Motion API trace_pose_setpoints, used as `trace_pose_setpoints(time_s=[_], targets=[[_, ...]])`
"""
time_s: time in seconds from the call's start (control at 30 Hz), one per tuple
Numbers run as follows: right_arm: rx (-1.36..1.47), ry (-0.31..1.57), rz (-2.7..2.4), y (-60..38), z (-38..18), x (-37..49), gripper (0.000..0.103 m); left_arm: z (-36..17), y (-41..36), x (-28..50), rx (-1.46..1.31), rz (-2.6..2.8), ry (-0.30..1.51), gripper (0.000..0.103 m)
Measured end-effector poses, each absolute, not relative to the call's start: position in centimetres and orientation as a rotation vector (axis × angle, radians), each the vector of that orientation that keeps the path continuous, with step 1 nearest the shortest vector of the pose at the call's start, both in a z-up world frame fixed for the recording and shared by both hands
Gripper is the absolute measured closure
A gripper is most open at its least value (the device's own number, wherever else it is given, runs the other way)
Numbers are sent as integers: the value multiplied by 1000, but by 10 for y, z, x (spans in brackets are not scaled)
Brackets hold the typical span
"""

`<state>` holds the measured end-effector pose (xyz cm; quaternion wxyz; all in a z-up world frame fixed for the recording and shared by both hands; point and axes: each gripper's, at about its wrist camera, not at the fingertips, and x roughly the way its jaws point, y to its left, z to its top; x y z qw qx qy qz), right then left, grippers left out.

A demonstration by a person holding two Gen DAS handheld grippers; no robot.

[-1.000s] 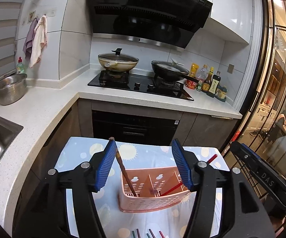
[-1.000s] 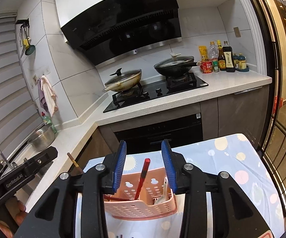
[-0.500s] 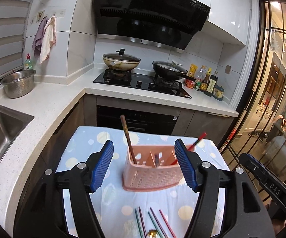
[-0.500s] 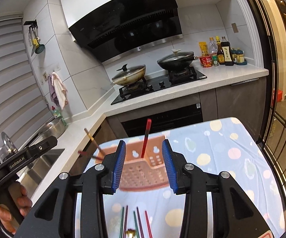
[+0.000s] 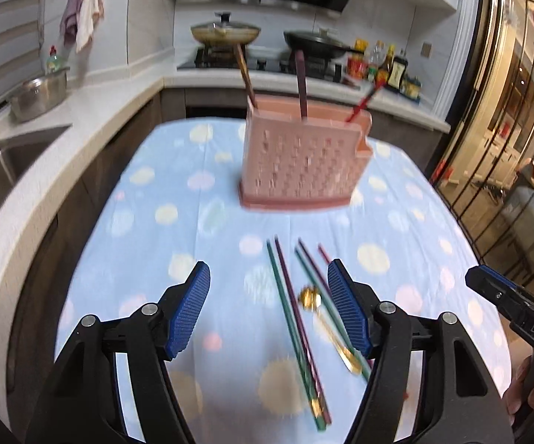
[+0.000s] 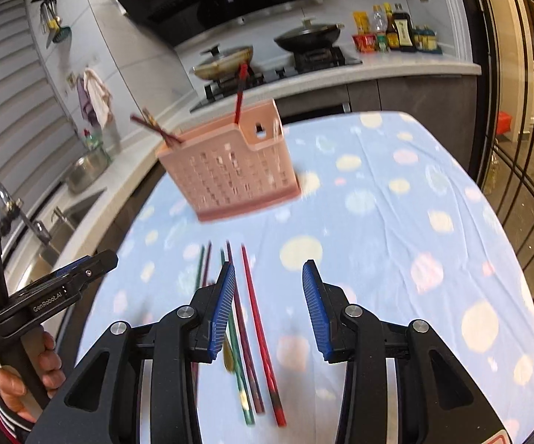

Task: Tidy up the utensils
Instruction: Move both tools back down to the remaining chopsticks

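Observation:
A pink perforated utensil holder point(image 5: 304, 159) stands on the blue dotted tablecloth point(image 5: 155, 222) with three chopsticks sticking out of it; it also shows in the right wrist view point(image 6: 226, 174). Several loose chopsticks point(image 5: 292, 318) and a gold spoon point(image 5: 315, 299) lie on the cloth in front of it. My left gripper point(image 5: 268, 299) is open and empty, above the loose chopsticks. My right gripper point(image 6: 268, 292) is open and empty, with the chopsticks point(image 6: 252, 333) under its left finger.
Behind the table runs a white counter point(image 5: 118, 88) with a sink point(image 5: 11, 155), a steel pot point(image 5: 41, 96), a stove with two pans point(image 5: 226, 33) and sauce bottles point(image 5: 385, 66). Glass doors point(image 5: 507, 129) stand to the right.
Both grippers have pulled back from the holder and tilted down toward the table. The loose chopsticks and spoon have come fully into view below them. Both stay open.

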<state>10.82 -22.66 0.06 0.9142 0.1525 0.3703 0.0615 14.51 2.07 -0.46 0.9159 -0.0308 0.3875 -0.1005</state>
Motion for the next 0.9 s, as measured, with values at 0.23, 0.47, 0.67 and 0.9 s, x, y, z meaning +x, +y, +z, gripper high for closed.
trace_pose_setpoints(time_s=[0.23, 0.47, 0.67, 0.9], targets=[[243, 883, 124, -212, -49, 76, 65, -53, 17, 110, -39, -220, 922, 40], [212, 951, 142, -199, -78, 63, 65, -78, 13, 91, -46, -225, 981, 40], [181, 968, 137, -194, -86, 61, 67, -87, 16, 83, -58, -217, 1004, 40], [147, 988, 142, -188, -94, 61, 78, -94, 14, 78, -50, -222, 1010, 40]])
